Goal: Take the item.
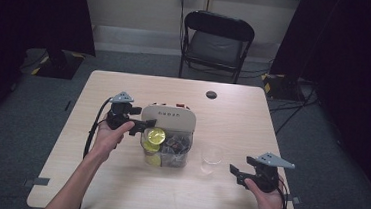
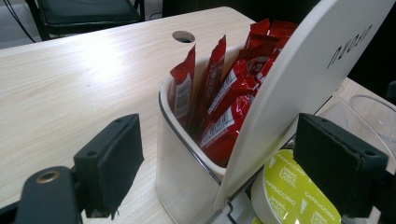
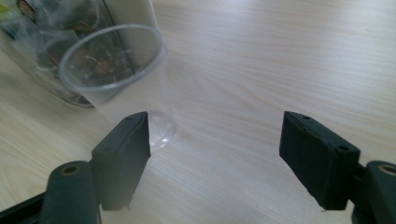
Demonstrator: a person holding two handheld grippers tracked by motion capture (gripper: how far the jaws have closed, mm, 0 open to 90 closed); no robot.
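A white organiser box (image 1: 168,116) stands mid-table, with red sachets (image 2: 224,102) in its white back bin (image 2: 182,172) and coffee capsules in its clear front part (image 1: 176,150). My left gripper (image 1: 144,125) is open at the box's left end. In the left gripper view its jaws straddle the corner of the bin and the white curved panel (image 2: 299,79), with a yellow-green cappuccino capsule (image 2: 289,191) right beside the right jaw. A clear plastic cup (image 1: 211,158) stands upright to the right of the box. My right gripper (image 1: 235,173) is open and empty, just short of the cup (image 3: 121,79).
A cable hole (image 1: 211,94) is in the tabletop behind the box. A black folding chair (image 1: 216,41) stands past the far edge. Bare wood lies to the right of the cup and along the front edge near my right hand.
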